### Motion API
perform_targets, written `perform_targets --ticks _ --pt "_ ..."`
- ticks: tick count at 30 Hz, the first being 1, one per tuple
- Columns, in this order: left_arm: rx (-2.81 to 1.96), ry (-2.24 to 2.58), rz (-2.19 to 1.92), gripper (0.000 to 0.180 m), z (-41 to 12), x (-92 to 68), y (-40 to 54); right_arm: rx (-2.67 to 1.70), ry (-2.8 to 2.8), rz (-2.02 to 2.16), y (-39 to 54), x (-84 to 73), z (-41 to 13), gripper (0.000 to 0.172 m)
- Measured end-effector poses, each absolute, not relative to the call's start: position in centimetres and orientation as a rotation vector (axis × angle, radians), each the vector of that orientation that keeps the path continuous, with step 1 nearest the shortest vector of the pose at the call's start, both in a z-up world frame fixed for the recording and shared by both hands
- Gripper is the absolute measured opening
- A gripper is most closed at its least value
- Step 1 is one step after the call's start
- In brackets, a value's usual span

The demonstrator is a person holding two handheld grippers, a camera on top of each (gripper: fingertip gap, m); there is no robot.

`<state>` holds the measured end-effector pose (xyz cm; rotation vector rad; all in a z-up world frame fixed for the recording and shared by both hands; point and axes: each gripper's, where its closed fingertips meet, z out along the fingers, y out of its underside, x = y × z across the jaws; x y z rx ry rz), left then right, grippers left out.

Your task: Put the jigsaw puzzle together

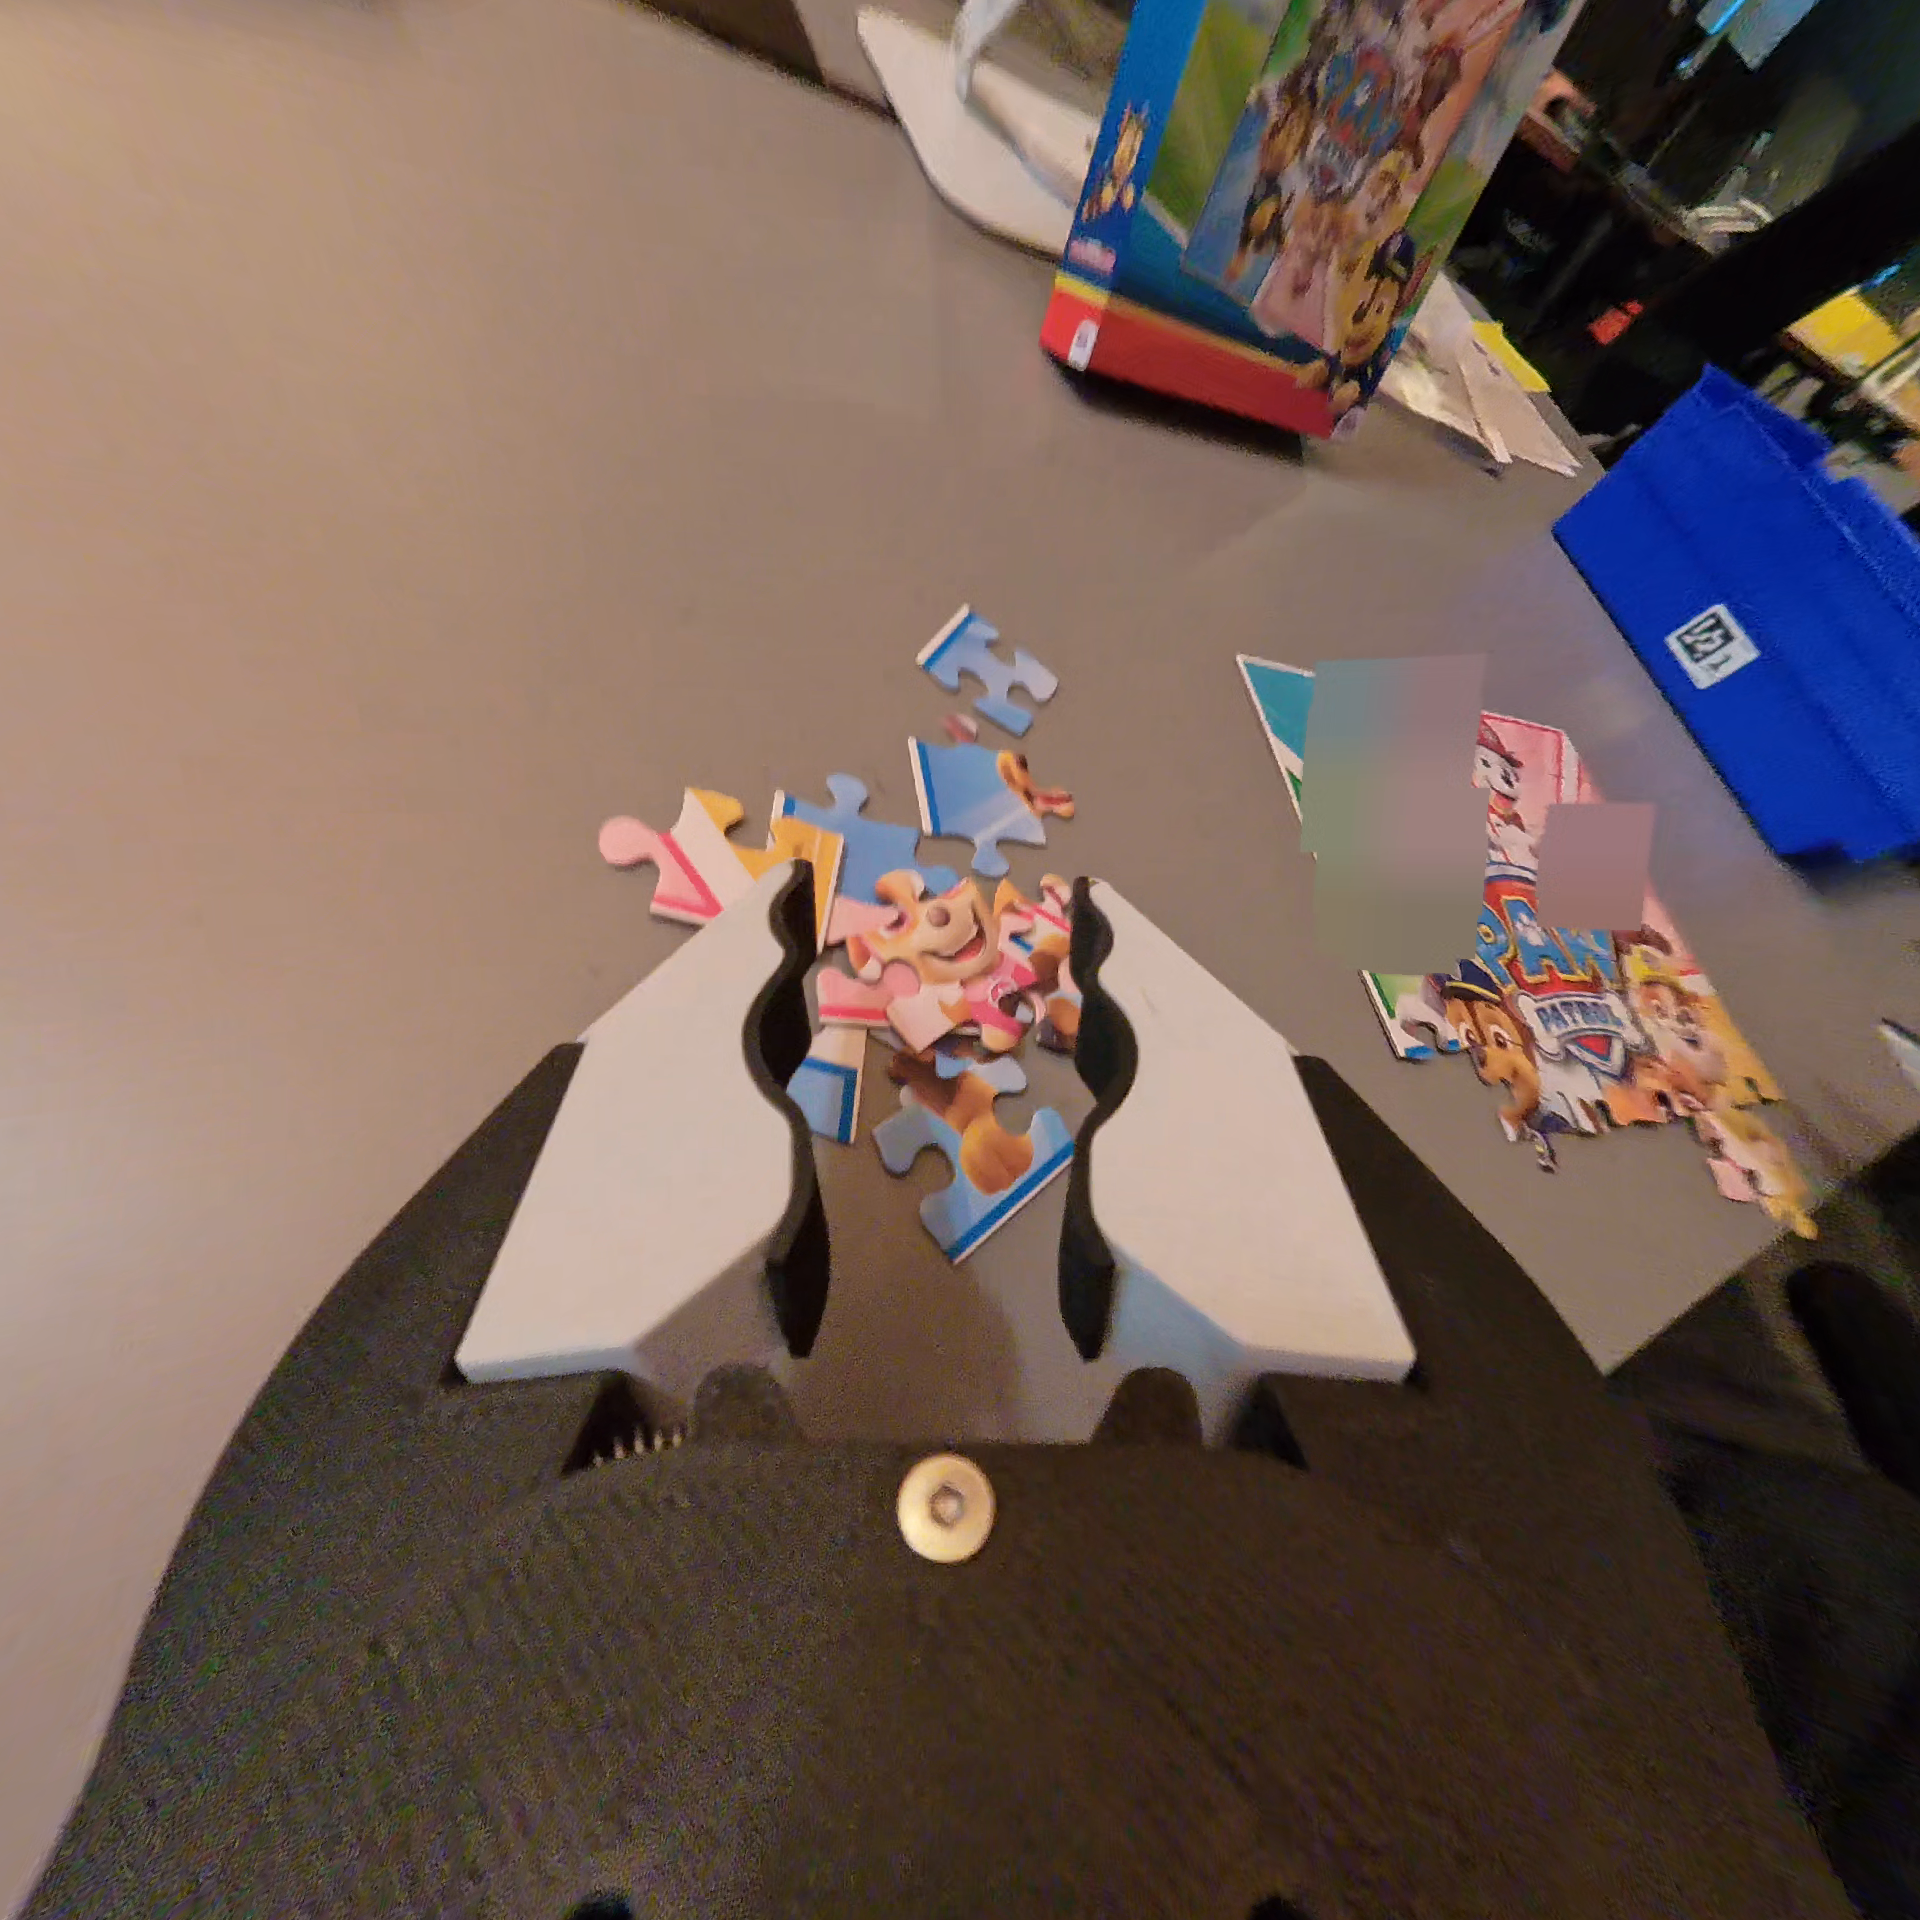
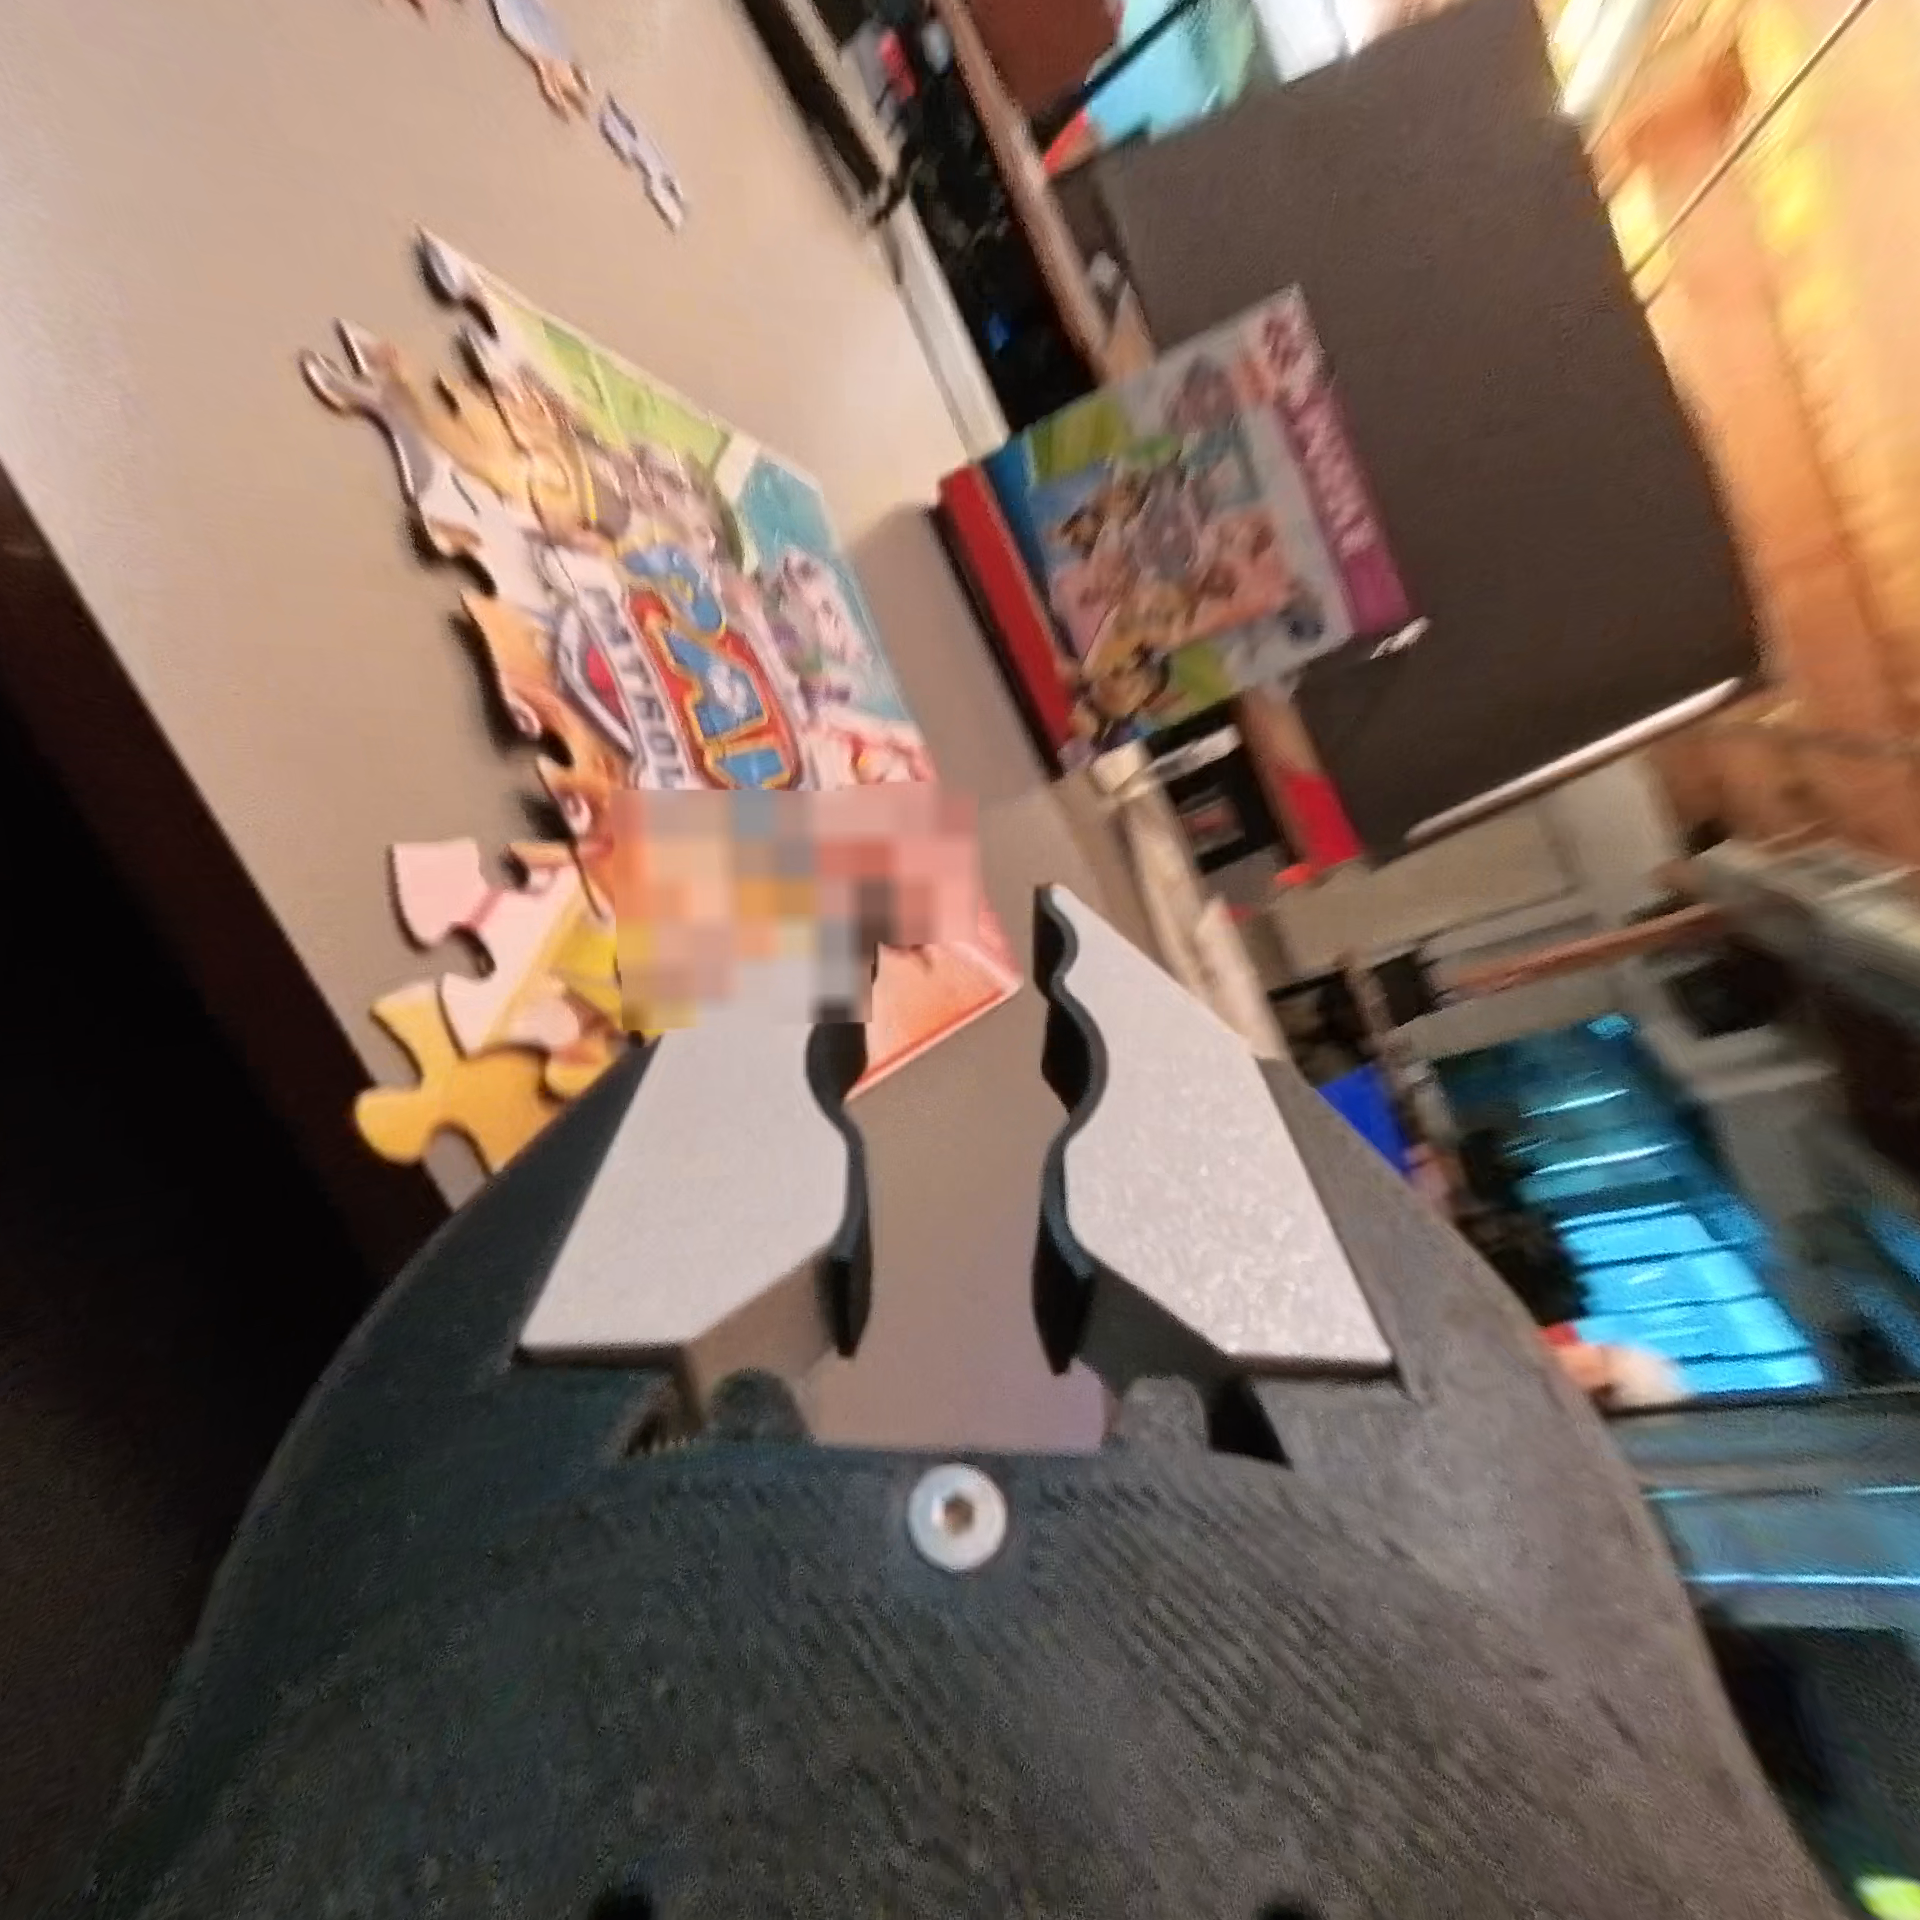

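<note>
My left gripper (image 1: 940, 878) is open and hovers over a pile of loose puzzle pieces (image 1: 935, 977) on the grey table (image 1: 416, 520). The pieces lie on the table between and beyond its fingers, and the pads press on none of them. A partly assembled cartoon puzzle (image 1: 1558, 1049) lies to its right. The right wrist view is blurred and tilted. My right gripper (image 2: 940, 935) is open with nothing between its pads, at the near corner of the assembled puzzle (image 2: 644, 582). A mosaic patch hides its left fingertip.
The colourful puzzle box (image 1: 1278, 208) stands upright at the back and also shows in the right wrist view (image 2: 1174, 540). A blue bin (image 1: 1766, 623) sits at the table's right edge. White papers (image 1: 997, 156) lie behind the box. Shelving with blue bins (image 2: 1621, 1247) shows off the table. Tip to tip, the grippers are about 35 centimetres apart.
</note>
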<state>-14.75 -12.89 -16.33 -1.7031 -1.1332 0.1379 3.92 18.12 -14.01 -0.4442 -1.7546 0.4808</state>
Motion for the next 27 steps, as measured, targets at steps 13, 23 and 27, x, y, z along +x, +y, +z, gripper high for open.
perform_targets --ticks 13,23,27 --pt "-1.981 -0.444 0.003 0.046 -15.6 -1.2 4.7 -0.759 -2.301 1.126 14.1 8.4 -19.1 0.061" --pt "-2.047 -0.257 -0.057 0.047 -16.8 4.1 8.3 -0.747 -2.344 0.976 13.4 7.9 -21.1 0.051" --pt "-2.052 -0.239 -0.091 0.047 -17.1 4.7 8.5 -0.729 -2.352 0.993 13.0 8.1 -20.9 0.033"
